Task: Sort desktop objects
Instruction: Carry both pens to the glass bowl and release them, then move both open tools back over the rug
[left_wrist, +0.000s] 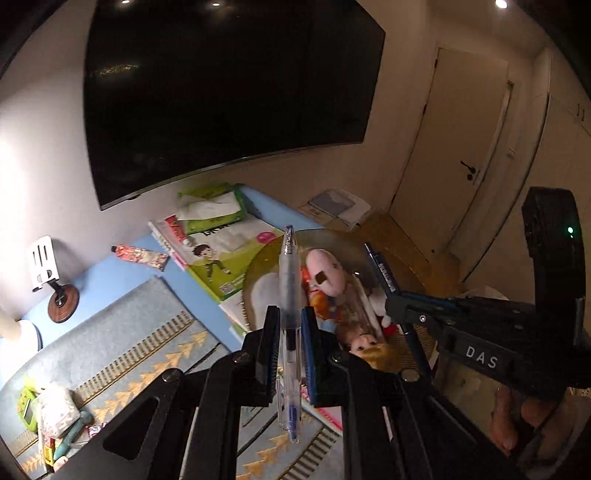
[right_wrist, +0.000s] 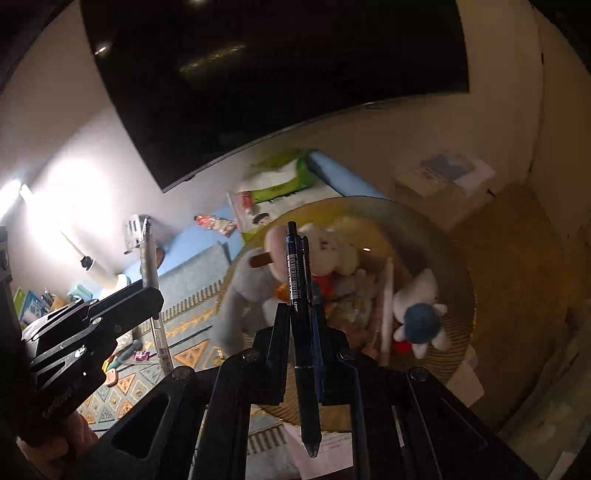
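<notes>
Step in hand: we judge this a carry. Each gripper holds a pen aloft over the desk, and neither pen has been set down anywhere yet.

Left gripper (left_wrist: 290, 325): clamped on a clear-barrelled pen (left_wrist: 289, 295). The blue pads press the barrel from both sides. The pen runs straight along the fingers, one end pointing away from the camera, the other end passing back below the pads.

Right gripper (right_wrist: 301, 325): closed on a dark pen (right_wrist: 297, 273) with a barcode label. A second, bluish barrel seems to sit just beside it between the jaws; we cannot tell whether it is a separate pen.

Where the pens are: both are off the desk, hanging above the amber glass bowl (left_wrist: 258, 258). The bowl is full of plush toys (left_wrist: 327, 271), with a doll (left_wrist: 369, 347) at its near edge.

Cross-check: the left wrist view shows the right gripper near our own, its dark pen angled over the bowl. The right wrist view shows the left gripper well to the side.

Surroundings: a children's book (left_wrist: 225, 258) and a green tissue pack (left_wrist: 212, 208) lie just behind the bowl. A patterned mat (left_wrist: 140, 332) lies on the blue desk surface.

Next move calls for: a place meant for pens. The bowl looks reserved for toys. A cluster at the desk's far left in the right wrist view may be stationery, though it is too small to be sure. We would keep both grips firm and the pens level while moving there.
</notes>
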